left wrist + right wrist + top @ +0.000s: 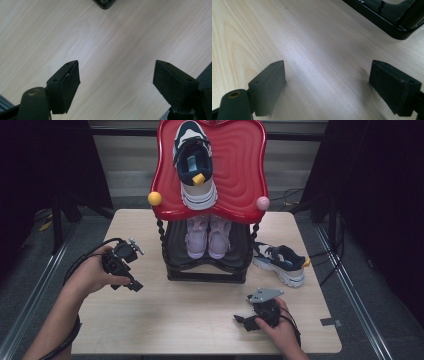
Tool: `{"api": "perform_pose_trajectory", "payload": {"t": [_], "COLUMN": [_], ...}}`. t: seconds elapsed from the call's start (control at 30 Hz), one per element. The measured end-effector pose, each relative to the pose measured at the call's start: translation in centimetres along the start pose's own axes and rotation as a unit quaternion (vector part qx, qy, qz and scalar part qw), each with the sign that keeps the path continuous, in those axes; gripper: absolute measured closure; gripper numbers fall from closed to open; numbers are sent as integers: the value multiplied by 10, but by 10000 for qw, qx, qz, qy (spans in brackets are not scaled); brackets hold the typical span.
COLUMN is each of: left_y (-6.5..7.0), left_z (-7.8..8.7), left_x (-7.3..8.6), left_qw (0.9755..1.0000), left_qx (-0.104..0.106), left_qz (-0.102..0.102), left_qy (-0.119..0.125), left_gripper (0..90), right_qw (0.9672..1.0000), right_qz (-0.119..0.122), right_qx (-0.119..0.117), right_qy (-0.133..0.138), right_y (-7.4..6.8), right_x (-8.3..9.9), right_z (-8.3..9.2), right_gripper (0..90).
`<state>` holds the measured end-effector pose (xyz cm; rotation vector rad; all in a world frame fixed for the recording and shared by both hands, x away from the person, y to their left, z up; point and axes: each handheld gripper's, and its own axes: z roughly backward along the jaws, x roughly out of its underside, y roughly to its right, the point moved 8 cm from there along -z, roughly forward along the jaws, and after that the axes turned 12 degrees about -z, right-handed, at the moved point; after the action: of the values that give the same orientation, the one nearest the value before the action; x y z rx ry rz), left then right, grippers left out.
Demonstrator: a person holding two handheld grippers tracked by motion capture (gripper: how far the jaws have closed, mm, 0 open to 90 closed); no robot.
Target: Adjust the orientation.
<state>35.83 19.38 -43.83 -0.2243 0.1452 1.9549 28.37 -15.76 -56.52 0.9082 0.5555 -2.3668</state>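
A two-tier shoe rack stands at the back middle of the table, with a red top shelf [240,170] and a black lower shelf [175,240]. One navy-and-white sneaker [195,165] lies on the red shelf. A pair of pale lilac shoes [207,236] sits on the lower shelf. A second navy-and-white sneaker [280,262] rests on the table right of the rack. My left gripper [127,285] [116,66] hovers left of the rack, open over bare wood. My right gripper [241,322] [327,65] sits low near the front edge, open with nothing between its fingers.
The wooden table [190,315] has bare room in front of the rack. The rack's black base [387,20] lies ahead of the right gripper, and a corner of the base [103,3] shows beyond the left one. Yellow [155,198] and pink [263,203] knobs flank the red shelf.
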Motion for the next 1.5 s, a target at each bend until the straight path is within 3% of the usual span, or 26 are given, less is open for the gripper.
{"api": "perform_pose_trajectory", "payload": {"t": [0.1,0.43,0.53,0.93,1.23,1.27,1.43,1.5], "left_y": [2,7,8,7,8,8,4,3], "left_z": [-11,-47,-56,-84,-104,-106,-114,-118], "left_x": [2,0,-3,-7,-9,-8,-9,-8], "left_qw": [10000,9990,9983,9967,9923,9921,9871,9869], "left_qx": [27,49,44,-85,-227,-274,-554,-684], "left_qz": [-9,220,214,217,378,376,398,418], "left_qy": [-8,390,546,783,1160,1161,1449,1400], "left_gripper": [213,210,210,198,196,195,200,198], "right_qw": [10000,10000,10000,10000,10000,10000,10000,10000], "right_qz": [1,2,1,2,0,3,2,2], "right_qx": [0,1,0,0,0,0,0,1], "right_qy": [-1,-1,-1,-1,0,-1,-1,0], "right_y": [0,0,0,0,0,0,0,0], "right_x": [0,0,0,0,0,0,0,0], "right_z": [0,0,0,0,0,0,0,0], "right_gripper": [133,133,133,133,133,133,133,133]}}
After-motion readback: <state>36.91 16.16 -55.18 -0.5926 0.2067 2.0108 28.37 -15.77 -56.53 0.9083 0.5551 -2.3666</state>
